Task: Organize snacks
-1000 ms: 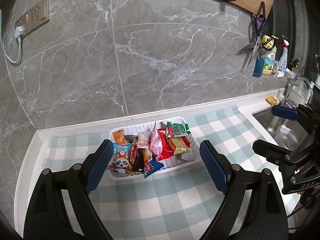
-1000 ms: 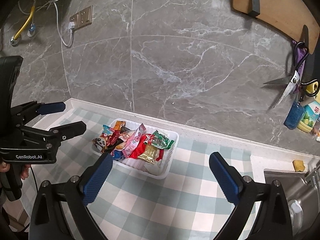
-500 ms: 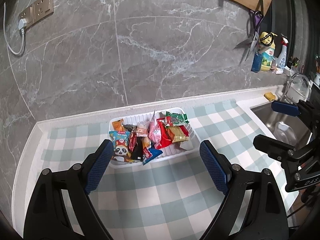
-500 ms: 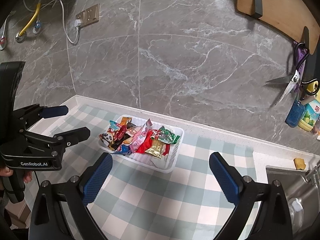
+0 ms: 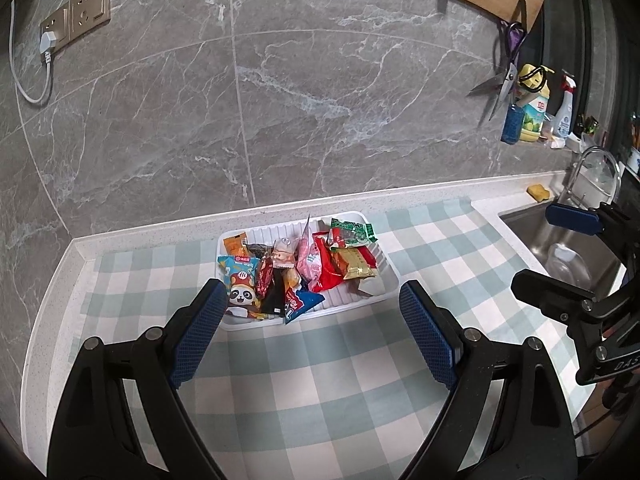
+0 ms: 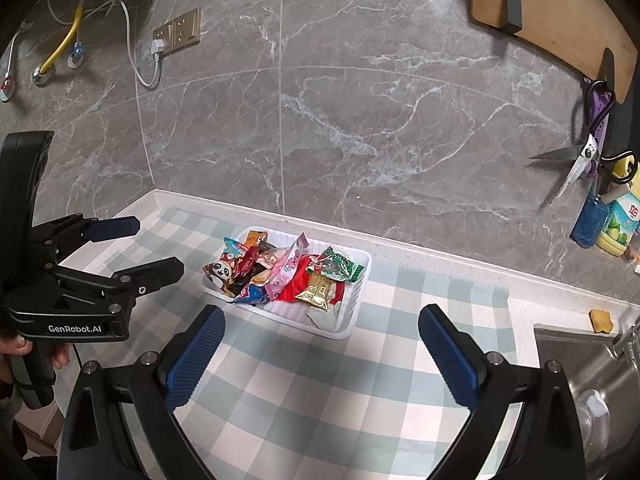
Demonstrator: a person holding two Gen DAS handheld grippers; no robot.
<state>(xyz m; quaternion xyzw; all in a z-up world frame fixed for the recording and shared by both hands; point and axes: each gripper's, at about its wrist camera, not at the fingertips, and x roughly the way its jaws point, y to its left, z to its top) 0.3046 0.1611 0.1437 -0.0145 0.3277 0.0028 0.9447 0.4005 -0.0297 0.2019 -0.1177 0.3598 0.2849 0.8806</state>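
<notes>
Left gripper point(image 5: 312, 328) jaws spread wide above the checked cloth point(image 5: 320, 380), facing a white tray point(image 5: 384, 268) heaped with snack packets point(image 5: 304, 268).

Left gripper point(image 5: 310, 334): black frame, blue textured finger pads point(image 5: 199, 336), silver screws.
Right gripper point(image 6: 320, 356): same black build, blue pads.
Marking: white "GenRobot.AI" on left gripper body.
Hand point(image 6: 18, 354): bare skin.

- Left gripper point(image 5: 310, 334): fingers spread wide, nothing between them, held above the counter.
- Right gripper point(image 6: 320, 354): fingers spread wide, empty, held alongside the left.
</notes>
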